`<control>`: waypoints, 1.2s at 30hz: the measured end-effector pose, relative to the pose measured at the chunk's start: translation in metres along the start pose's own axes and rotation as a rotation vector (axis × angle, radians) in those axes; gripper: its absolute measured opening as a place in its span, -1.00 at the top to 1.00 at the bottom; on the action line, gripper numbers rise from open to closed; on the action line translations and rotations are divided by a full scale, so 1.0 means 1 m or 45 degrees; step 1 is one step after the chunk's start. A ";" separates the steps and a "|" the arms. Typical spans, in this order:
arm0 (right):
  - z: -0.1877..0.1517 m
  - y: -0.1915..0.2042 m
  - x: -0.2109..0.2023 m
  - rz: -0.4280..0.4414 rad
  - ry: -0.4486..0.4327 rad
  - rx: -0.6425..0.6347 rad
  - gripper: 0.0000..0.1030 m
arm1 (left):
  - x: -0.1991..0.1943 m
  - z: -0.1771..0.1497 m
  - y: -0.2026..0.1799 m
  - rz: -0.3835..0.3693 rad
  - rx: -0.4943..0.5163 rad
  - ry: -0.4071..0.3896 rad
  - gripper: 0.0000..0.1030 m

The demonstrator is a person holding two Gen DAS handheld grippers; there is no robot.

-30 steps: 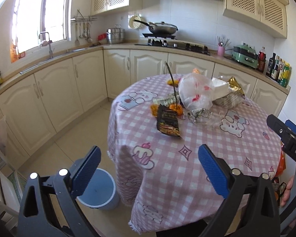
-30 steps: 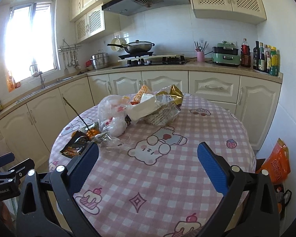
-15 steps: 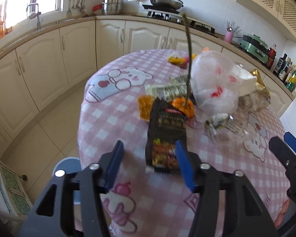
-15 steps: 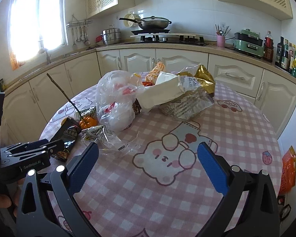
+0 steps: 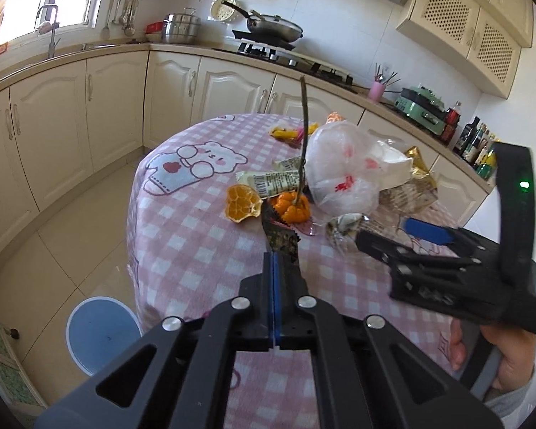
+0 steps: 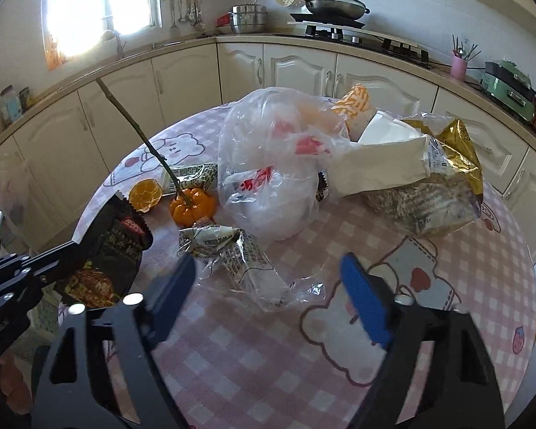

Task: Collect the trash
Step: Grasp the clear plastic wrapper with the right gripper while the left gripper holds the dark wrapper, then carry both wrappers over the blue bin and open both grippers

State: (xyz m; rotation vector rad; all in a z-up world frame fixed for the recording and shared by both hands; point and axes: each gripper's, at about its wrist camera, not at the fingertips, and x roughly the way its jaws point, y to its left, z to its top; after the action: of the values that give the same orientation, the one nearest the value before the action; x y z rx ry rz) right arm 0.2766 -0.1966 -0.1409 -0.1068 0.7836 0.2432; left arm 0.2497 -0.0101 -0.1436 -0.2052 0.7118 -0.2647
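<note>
The left tool (image 5: 273,268) is clamped flat, its blue pads pressed together on the near end of a dark, glossy snack wrapper (image 6: 110,250) with a serrated edge, at the near left edge of the tabletop (image 6: 446,250). The right tool (image 6: 271,286) stands wide, holding nothing, its ribbed blue pads either side of a crinkled clear wrapper (image 6: 246,261) with printed text. Just beyond lie a small orange pumpkin-shaped fruit (image 6: 193,207) with a long thin stalk, a curled orange peel (image 5: 242,203), and a bulging translucent plastic bag (image 6: 275,171). A gold foil bag (image 6: 450,146) rests farther right on the pink checked cloth. A round blue bin (image 5: 102,332) sits on the floor.
</note>
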 end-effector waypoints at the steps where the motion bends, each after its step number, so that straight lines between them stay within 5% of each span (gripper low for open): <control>1: -0.001 0.002 0.001 -0.003 0.012 -0.011 0.08 | -0.005 -0.002 0.002 -0.010 -0.004 -0.008 1.00; 7: -0.014 0.022 -0.013 0.025 -0.008 -0.055 0.77 | -0.030 -0.012 0.018 -0.026 -0.054 -0.076 1.00; 20: -0.011 0.143 -0.047 0.282 -0.123 -0.219 0.82 | -0.089 -0.031 0.111 0.089 -0.228 -0.179 1.00; 27: -0.010 0.248 0.031 0.440 0.037 -0.358 0.82 | -0.082 -0.057 0.204 0.313 -0.385 -0.093 1.00; 36: -0.029 0.329 0.157 0.446 0.260 -0.427 0.82 | -0.014 -0.094 0.315 0.445 -0.555 0.123 1.00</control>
State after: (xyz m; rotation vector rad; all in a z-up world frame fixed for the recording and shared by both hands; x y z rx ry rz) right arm 0.2800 0.1441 -0.2746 -0.3150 0.9584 0.7042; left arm 0.2301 0.2830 -0.2911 -0.4780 0.8822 0.2198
